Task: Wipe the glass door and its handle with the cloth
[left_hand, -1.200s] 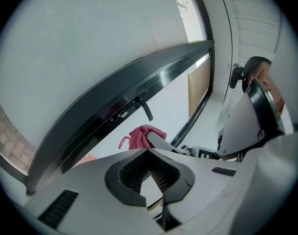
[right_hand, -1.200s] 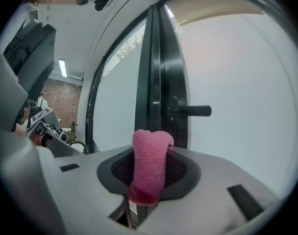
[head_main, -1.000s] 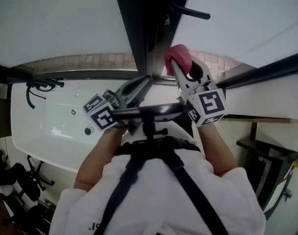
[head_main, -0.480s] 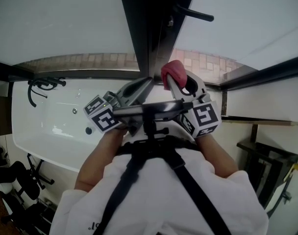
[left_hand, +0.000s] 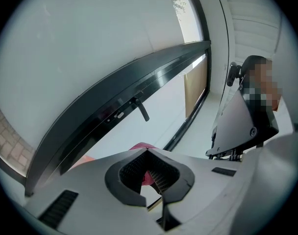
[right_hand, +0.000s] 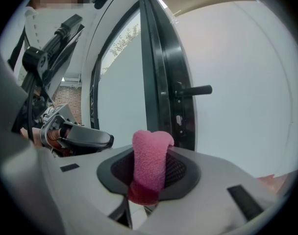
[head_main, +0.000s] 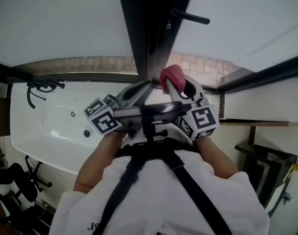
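The right tongs (head_main: 171,82) are clenched on a rolled pink cloth (head_main: 172,74), whose rounded end sticks up past their tips. In the head view the cloth sits just right of the lower end of the dark door frame (head_main: 143,28), close to it; whether it touches the frame or the glass cannot be told. In the right gripper view the cloth (right_hand: 150,158) stands upright between the jaws of the right tongs (right_hand: 150,177), with the door frame (right_hand: 161,72) straight beyond it.

The black lever handle (head_main: 189,16) juts out to the right of the door frame, well above the cloth. The pale pane of the glass door (head_main: 242,18) spreads out on that same side.

The left tongs (head_main: 139,89) are closed tip to tip with nothing between them, pointing at the foot of the door frame, just left of the cloth. In their own view the left tongs (left_hand: 148,152) show the jaws meeting, and the pink cloth (left_hand: 139,145) peeks over their edge, with the handle (left_hand: 141,110) beyond.

A white bathtub (head_main: 41,126) lies to the left of the door frame.
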Tool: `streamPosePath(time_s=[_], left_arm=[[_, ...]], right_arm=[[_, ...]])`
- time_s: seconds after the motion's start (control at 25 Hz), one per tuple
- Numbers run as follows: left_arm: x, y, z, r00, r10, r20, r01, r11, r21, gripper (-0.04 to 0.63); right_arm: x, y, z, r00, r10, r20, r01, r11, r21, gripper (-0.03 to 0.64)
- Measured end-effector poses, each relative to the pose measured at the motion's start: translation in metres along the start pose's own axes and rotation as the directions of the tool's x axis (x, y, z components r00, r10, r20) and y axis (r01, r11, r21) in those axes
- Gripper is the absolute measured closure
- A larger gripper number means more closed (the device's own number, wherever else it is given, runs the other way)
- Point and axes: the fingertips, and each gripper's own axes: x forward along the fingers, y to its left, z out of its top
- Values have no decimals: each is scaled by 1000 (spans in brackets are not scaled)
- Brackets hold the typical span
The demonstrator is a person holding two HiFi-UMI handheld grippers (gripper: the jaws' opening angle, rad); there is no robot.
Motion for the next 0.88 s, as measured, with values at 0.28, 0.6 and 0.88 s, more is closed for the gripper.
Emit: streamPosePath(time_s=[0.28, 0.6, 0.88], left_arm=[[1, -3, -6, 1000, 0, -10, 0, 1000, -10, 603], [-3, -5, -6, 1000, -13, -2, 13, 999, -38, 603], [-1, -5, -6, 1000, -17, -6, 17, 999, -46, 603]], right_arm=[[-6, 1, 2, 999, 22, 44, -25, 997, 77, 509], [-10, 2, -5, 999, 29, 17, -31, 994, 105, 505], [-10, 0, -13, 1000, 16, -15, -15, 998, 55, 508]])
